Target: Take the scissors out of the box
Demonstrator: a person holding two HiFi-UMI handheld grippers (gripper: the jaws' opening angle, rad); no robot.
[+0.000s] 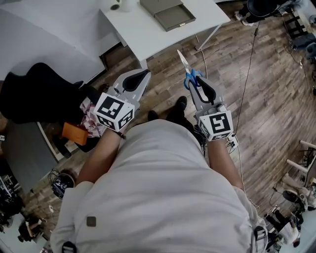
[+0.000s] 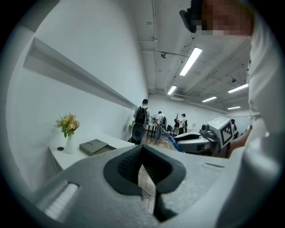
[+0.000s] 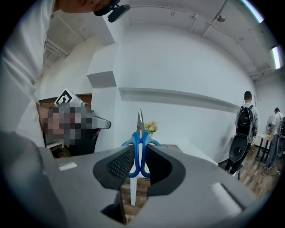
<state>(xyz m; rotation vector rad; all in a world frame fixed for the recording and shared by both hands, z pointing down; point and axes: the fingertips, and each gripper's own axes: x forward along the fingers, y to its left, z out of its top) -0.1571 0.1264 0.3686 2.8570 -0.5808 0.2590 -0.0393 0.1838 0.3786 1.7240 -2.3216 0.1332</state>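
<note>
Blue-handled scissors (image 1: 190, 75) are out in the air over the wooden floor, with their closed silver blades pointing toward the white table (image 1: 148, 34). My right gripper (image 1: 198, 85) is shut on the handles. In the right gripper view the scissors (image 3: 140, 149) stand upright between the pads of the right gripper (image 3: 139, 162). The grey box (image 1: 168, 14) lies open on the table, ahead of both grippers. My left gripper (image 1: 141, 79) hangs to the left at about the same height, and in its own view the left gripper (image 2: 142, 167) is shut with nothing between its pads.
A small vase of flowers (image 2: 67, 129) stands on the table beside the box (image 2: 93, 146). A black garment on a chair (image 1: 39, 94) and an orange object (image 1: 74, 132) are at the left. Cables (image 1: 247, 74) run over the floor at the right. People (image 2: 141, 118) stand far down the room.
</note>
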